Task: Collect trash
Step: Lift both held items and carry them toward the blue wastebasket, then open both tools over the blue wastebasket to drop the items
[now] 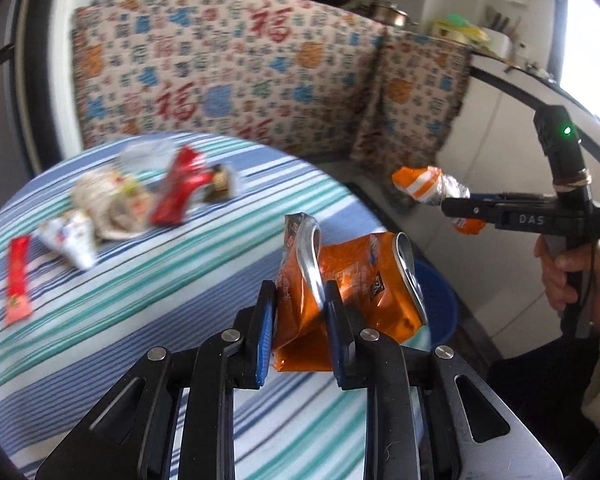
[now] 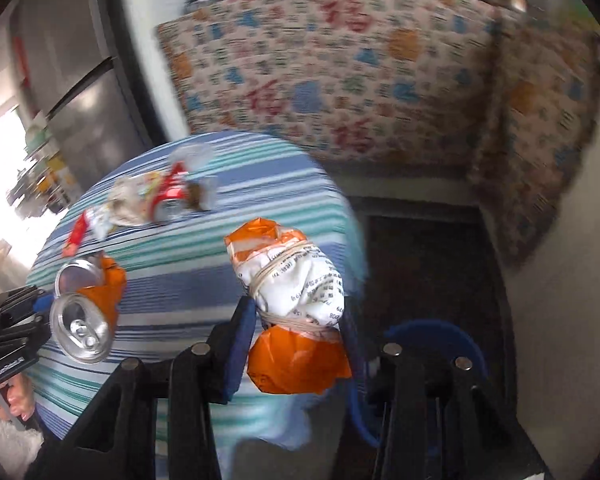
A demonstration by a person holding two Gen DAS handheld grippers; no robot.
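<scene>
Jaws first: my left gripper is clamped on a crushed orange can, its blue pads pressing the folded middle, the silver ends sticking up and to the right. My right gripper is clenched on an orange-and-white wrapper bundle tied with rubber bands; the left pad presses its side, while the right pad is hidden behind it.

Both pieces are lifted clear of the striped tablecloth. In the left wrist view my right hand grips the tool handle at the right edge, beyond the table rim.

Below and between my grippers, just past the near right edge of the table, sits a blue basin on the dark floor.

On the far left of the cloth the rest of the trash lies close together: a red wrapper, a crumpled pale bag, a white cone-shaped wrapper and a red sachet, all blurred.

A patterned cloth hangs behind the table.
</scene>
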